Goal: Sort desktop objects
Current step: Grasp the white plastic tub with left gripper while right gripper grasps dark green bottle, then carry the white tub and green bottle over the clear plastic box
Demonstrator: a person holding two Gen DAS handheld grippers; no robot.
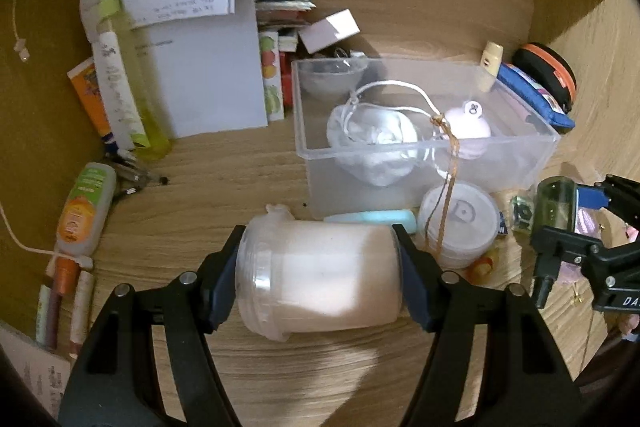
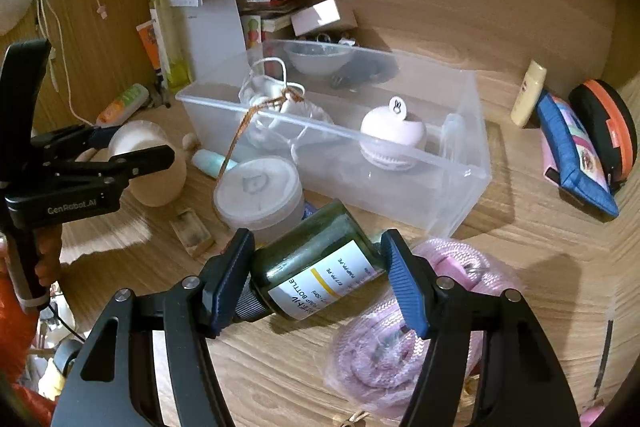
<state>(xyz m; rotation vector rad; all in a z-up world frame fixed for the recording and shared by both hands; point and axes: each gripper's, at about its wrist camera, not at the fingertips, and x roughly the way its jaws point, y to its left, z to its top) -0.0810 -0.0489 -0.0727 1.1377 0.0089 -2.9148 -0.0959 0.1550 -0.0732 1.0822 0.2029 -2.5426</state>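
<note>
Frosted plastic is what your left gripper has got: a white jar lying sideways across the jaws, one blue pad on its lid end, the other on its base, so it's clamped lengthwise. From the right wrist view you can see the same jar held off to the left of the desk, near the front edge.

Your right gripper is closed on a dark green bottle, also sideways, with the ribbed black cap against the left pad and the bottom against the right one. Its white label faces up at you. In the left wrist view the bottle shows up at the far right.

Both items hang just in front of the clear plastic bin, which sits in the middle of the wooden desk. Inside the bin: a pink macaron-shaped thing towards the right end, a white bundle with a cord at the left end, and a small clear bowl at the back.

Right against the bin's front wall you've got a round white tub, and a bagged pink rope lies under your right gripper. A blue pouch and an orange-rimmed black case lean in the back right corner.
</note>
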